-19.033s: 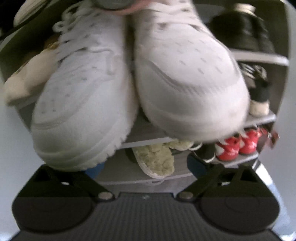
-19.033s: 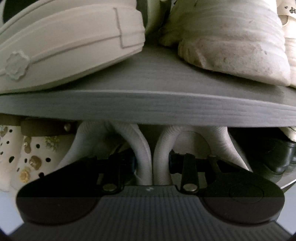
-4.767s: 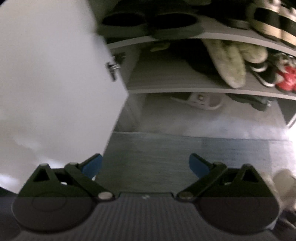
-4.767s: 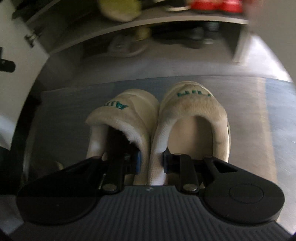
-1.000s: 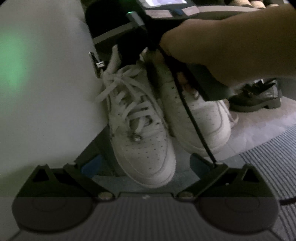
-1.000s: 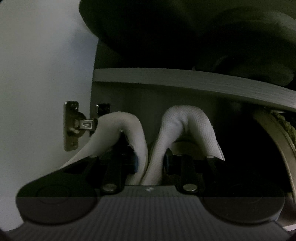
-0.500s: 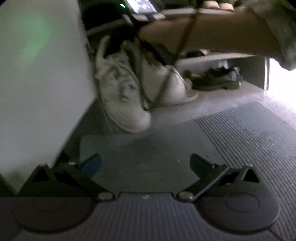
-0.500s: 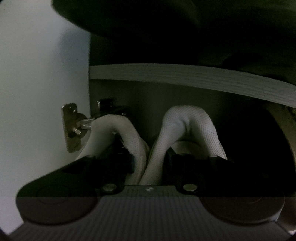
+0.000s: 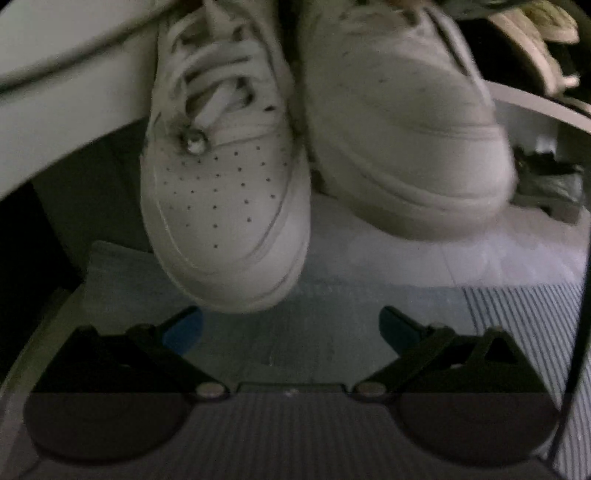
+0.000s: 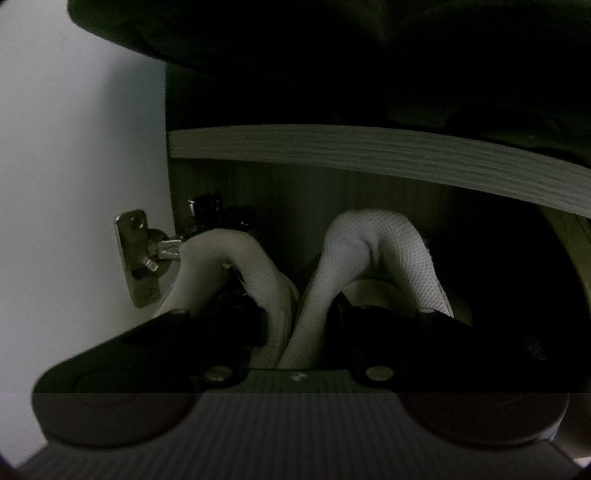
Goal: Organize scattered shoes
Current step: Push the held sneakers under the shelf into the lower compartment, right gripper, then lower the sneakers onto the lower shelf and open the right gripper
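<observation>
A pair of white lace-up sneakers fills the left wrist view, the left shoe [image 9: 225, 206] and the right shoe [image 9: 402, 122] with toes toward the camera, hanging above the floor. My left gripper [image 9: 291, 326] is open and empty just below their toes. In the right wrist view my right gripper [image 10: 295, 325] is shut on the two inner heel collars of the white sneakers [image 10: 373, 251], pinched together. It holds them in front of the dark shoe cabinet, under a grey shelf [image 10: 369, 147].
A white cabinet door [image 10: 74, 184] with a metal hinge [image 10: 140, 258] stands at the left. Dark shoes [image 10: 369, 55] sit on the shelf above. Black shoes [image 9: 546, 181] lie on the cabinet floor at right, furry slippers [image 9: 532, 22] above. A striped grey mat [image 9: 517, 314] covers the floor.
The left gripper has moved close under the held sneakers, which now fill its view. The right gripper keeps its hold on the heels and has hardly moved at the cabinet.
</observation>
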Demonstrator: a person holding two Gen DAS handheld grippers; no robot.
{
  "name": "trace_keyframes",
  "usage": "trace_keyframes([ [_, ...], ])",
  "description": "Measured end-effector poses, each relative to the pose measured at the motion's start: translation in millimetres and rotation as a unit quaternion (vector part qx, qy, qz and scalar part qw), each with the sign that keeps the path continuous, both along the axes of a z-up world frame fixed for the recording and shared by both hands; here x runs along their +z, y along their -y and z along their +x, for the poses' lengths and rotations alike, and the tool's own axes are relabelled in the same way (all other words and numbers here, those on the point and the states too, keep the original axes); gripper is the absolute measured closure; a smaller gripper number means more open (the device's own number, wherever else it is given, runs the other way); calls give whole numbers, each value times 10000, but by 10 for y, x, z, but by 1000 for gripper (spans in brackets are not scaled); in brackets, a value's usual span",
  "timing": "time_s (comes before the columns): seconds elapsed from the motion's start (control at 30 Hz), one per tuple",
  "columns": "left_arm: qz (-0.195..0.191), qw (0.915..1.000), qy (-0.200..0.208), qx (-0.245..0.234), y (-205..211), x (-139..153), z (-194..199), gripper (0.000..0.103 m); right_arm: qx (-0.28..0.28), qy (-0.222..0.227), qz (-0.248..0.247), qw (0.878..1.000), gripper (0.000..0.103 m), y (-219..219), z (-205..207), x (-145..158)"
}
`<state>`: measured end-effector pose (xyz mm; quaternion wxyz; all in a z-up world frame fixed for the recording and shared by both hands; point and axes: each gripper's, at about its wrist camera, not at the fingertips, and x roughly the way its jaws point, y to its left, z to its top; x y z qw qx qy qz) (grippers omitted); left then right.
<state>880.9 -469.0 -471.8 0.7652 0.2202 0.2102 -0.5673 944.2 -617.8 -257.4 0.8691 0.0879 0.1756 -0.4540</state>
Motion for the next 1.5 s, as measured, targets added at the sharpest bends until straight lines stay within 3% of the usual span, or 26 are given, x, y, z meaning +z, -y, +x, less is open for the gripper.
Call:
trace_keyframes([
  [0.07, -293, 9991, 22, 297, -33, 71, 50, 2, 6, 3, -21, 10000, 67, 15, 38, 9],
  [0.13, -415, 9980, -214, 437, -56, 143, 99, 2, -30, 16, -46, 10000, 67, 30, 80, 17],
  [0.53, -203, 9974, -335, 608, -20, 223, 145, 7, -177, -21, -242, 9995, 64, 68, 354, 50],
  [0.87, 88, 9976, -150, 677, 42, 325, 166, 10, -228, -89, -241, 9994, 61, 183, 612, 120],
  [1.13, 82, 9975, -136, 692, -35, 451, 52, 11, -242, -142, -204, 9994, 58, 255, 809, 182],
  [1.23, 22, 9974, -212, 692, -68, 494, 38, 11, -129, -118, -225, 9996, 48, 251, 885, 246],
  [1.27, -20, 9973, -249, 689, -84, 508, 38, 10, -80, -95, -246, 9996, 37, 242, 906, 266],
  [1.3, -62, 9973, -252, 693, -99, 527, 28, 10, -31, -72, -268, 9996, 15, 234, 928, 286],
  [1.33, -99, 9975, -188, 671, -108, 549, 6, 10, 4, -77, -334, 9994, 9, 210, 948, 301],
  [1.4, -182, 9980, -34, 596, -122, 584, -44, 11, 72, -89, -468, 9988, 4, 161, 990, 332],
  [1.43, -229, 9983, 51, 543, -127, 595, -71, 16, 107, -94, -536, 9985, 4, 136, 1010, 347],
  [1.5, -507, 9981, 333, 121, -162, 657, -218, 22, 135, -33, -620, 9980, 4, 132, 1041, 349],
])
